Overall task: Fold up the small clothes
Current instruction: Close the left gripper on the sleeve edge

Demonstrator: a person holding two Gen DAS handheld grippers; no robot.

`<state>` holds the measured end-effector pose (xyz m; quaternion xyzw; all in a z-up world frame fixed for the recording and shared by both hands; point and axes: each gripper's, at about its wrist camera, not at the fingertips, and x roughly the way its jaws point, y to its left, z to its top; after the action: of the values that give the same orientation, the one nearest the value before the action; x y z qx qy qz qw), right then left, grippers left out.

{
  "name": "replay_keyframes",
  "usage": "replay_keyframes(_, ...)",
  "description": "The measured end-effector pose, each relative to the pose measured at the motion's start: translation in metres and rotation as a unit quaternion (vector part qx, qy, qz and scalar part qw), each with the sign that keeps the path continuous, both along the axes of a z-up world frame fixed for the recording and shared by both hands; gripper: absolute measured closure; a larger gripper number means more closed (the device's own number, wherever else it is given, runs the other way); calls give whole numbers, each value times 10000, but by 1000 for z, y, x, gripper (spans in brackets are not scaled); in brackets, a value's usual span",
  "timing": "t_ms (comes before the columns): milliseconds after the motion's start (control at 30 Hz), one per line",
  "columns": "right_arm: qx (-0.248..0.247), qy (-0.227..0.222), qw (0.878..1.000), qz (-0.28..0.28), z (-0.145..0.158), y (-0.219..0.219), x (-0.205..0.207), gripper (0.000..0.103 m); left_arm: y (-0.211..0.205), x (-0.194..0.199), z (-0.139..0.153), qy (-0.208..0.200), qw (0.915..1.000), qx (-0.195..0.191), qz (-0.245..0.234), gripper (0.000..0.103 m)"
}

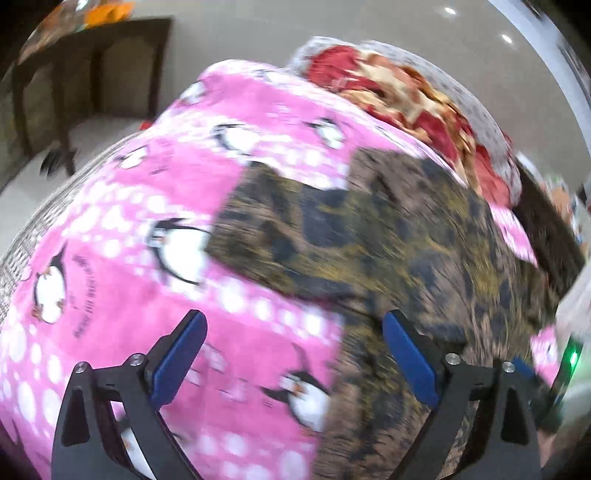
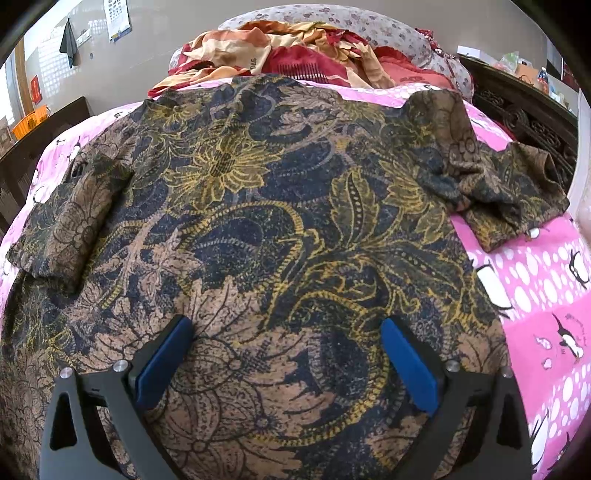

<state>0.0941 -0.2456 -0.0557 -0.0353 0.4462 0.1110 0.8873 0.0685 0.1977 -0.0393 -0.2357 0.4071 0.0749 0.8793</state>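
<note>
Right, batik-print shirt (image 2: 258,206) lies spread flat on the pink penguin blanket (image 2: 546,295), covering most of the bed in the right wrist view. Its sleeve on the view's left (image 2: 70,218) is folded in over the body; the sleeve on the right (image 2: 502,192) sits bunched and creased, partly out on the pink. Right gripper (image 2: 288,354) hangs over the lower part of the shirt w/ jaws spread wide, nothing pinched btwn the blue pads (image 2: 410,369). Can't tell if the tips touch the cloth.

Left wrist view is smeared w/ blur. Left gripper (image 1: 295,350) also gaping, nothing clamped, sitting right over the line where the shirt's edge (image 1: 351,258) meets the blanket (image 1: 129,221): one finger over pink, the other over the print. Behind, a red-and-cream heap of cloth (image 2: 295,48) against a floral pillow (image 2: 369,22) at the far end. Dark wooden furniture (image 1: 92,74) off to the side.
</note>
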Motion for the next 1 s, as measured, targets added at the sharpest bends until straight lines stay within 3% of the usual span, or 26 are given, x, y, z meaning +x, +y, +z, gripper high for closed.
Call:
replay_keyframes(167, 1, 2, 10000, 0, 0, 0, 0, 0, 44, 6, -21, 199, 9975, -648, 199, 25)
replay_keyframes(400, 1, 4, 10000, 0, 0, 0, -1, 0, 63, 22, -26, -236, 9880, -1509, 208, 18)
replay_keyframes(667, -7, 10, 10000, -3, -1, 2, 2, 0, 65, 32, -22, -294, 9802, -1944, -227, 19)
replay_keyframes(1000, -10, 11, 10000, -2, -1, 2, 2, 0, 74, 24, -28, -290, 9726, -2298, -172, 19)
